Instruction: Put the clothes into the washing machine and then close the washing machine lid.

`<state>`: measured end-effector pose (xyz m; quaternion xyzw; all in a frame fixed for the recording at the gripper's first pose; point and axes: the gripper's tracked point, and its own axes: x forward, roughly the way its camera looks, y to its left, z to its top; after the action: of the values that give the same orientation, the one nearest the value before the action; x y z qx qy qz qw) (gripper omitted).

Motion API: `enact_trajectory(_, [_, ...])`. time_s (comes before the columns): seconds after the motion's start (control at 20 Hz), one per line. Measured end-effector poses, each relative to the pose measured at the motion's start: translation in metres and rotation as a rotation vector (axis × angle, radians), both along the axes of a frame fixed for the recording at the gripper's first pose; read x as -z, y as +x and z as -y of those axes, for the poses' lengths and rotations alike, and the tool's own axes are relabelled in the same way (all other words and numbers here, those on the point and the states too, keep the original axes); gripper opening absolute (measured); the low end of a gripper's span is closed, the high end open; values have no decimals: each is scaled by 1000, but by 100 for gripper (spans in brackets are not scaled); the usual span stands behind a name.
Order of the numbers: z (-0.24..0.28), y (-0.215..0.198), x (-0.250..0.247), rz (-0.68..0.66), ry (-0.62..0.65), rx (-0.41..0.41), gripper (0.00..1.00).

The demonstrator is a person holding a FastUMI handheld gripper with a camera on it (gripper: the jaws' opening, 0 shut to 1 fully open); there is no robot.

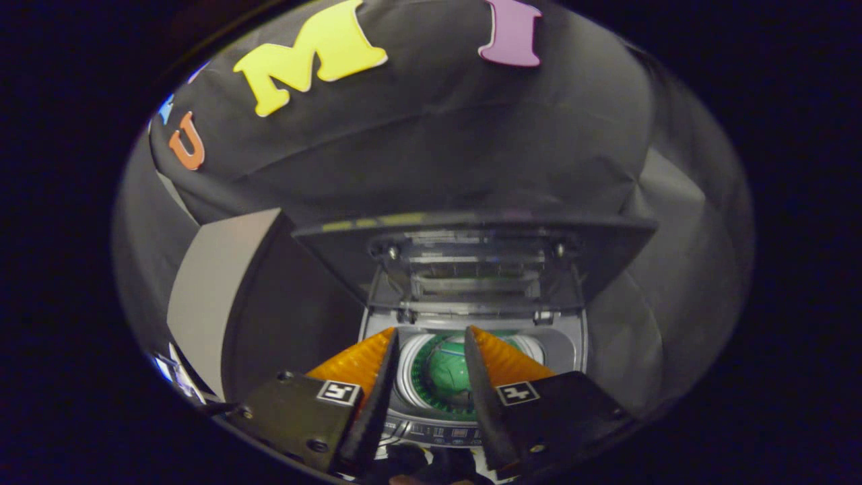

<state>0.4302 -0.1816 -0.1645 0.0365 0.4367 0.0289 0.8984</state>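
Your gripper (431,340) hangs over the washing machine (471,377) with jaws apart and nothing between them, so you're free for the next move. The green clothes (448,374) sit down in the drum, just ahead of and between the fingers, so loading looks done. The lid (471,259) stands raised at the far side, hinged up to leave the opening clear, so closing it is likely what's left

Pale upright panel (219,296) against the wrinkled black cloth wall (438,148)
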Motion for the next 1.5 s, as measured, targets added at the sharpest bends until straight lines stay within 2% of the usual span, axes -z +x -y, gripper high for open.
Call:
enact_trajectory(0.15, [-3,25,-34,94,-29,-22,66])
enact_trajectory(0.35, [2,70,-65,208,-79,-36,66])
enact_trajectory(0.5, [-2,97,-65,247,-86,-57,66])
enact_trajectory(0.85, [-1,146,-55,326,-101,-18,66])
enact_trajectory(1.05, [4,146,-37,325,-123,10,66])
enact_trajectory(1.25, [10,127,-14,298,-123,28,66])
enact_trajectory(1.5, [14,119,-17,371,-111,72,71])
